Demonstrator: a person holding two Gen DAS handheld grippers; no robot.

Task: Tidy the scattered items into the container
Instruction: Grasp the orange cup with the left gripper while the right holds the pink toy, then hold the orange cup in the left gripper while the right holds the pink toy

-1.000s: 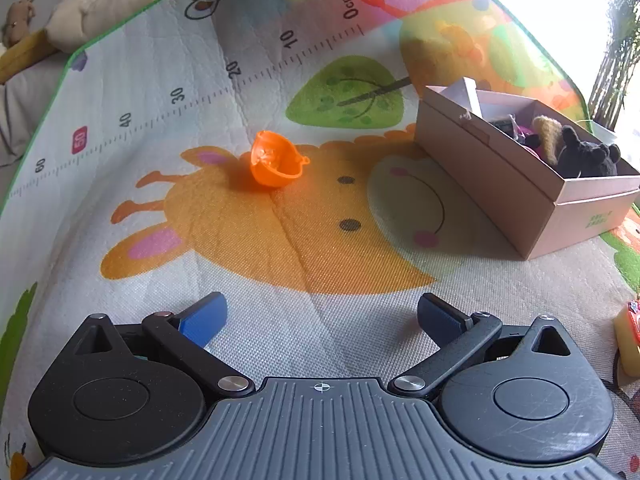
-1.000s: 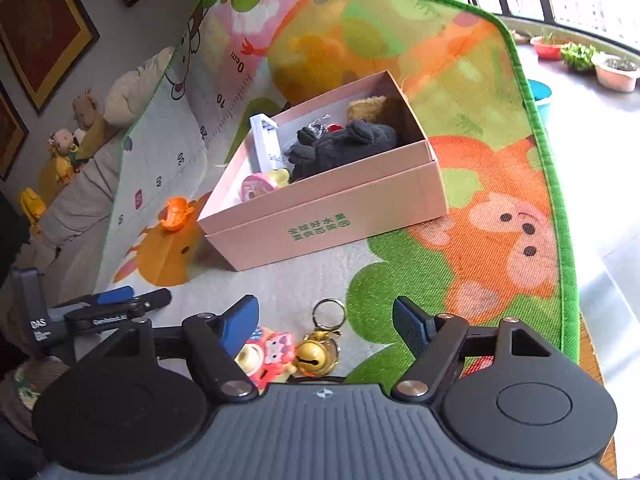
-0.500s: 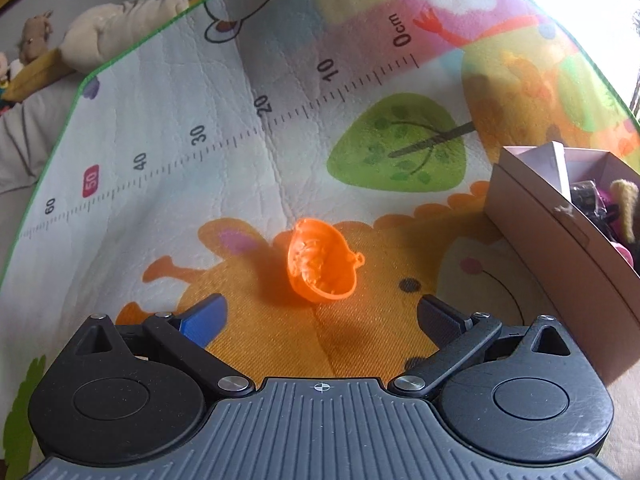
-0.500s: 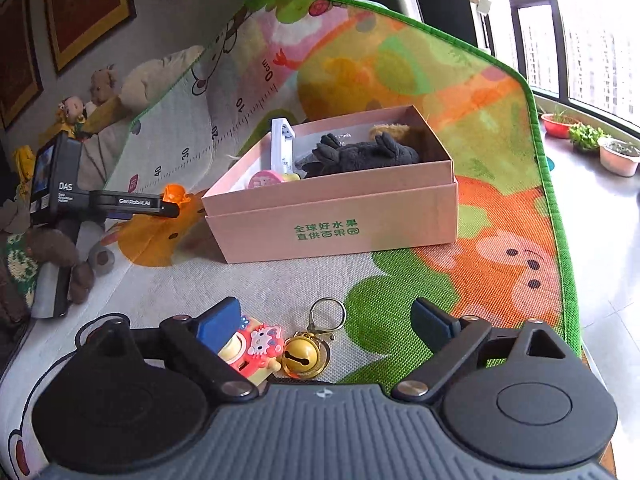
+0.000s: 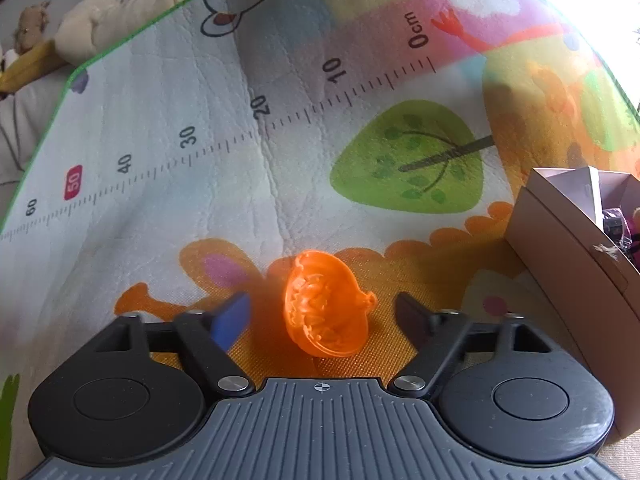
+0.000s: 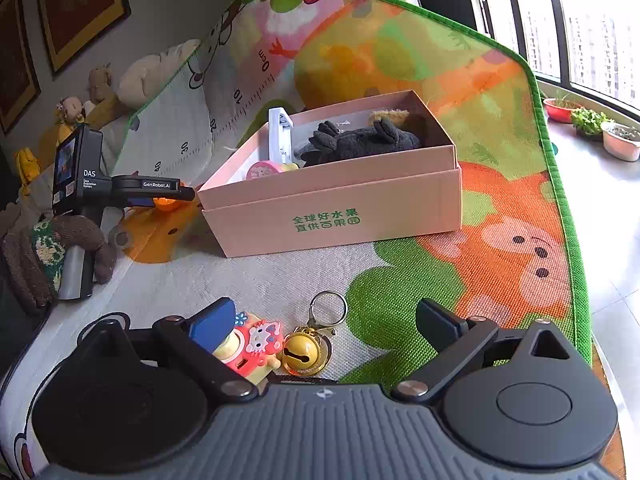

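Observation:
An orange toy cup lies on its side on the play mat, between the open fingers of my left gripper; the fingers do not touch it. The pink cardboard box stands on the mat and holds a dark plush toy, a white tube and other small items; its corner shows at the right of the left wrist view. My right gripper is open over a pink cartoon keychain with a gold bell and key ring. The left gripper shows left of the box.
The colourful play mat with a printed ruler covers the surface. Plush toys lie along its far left edge. Potted plants stand by the window at the right, past the mat's green edge.
My left gripper has moved forward until the orange cup lies between its fingers. My right gripper has dropped lower toward the keychain and bell.

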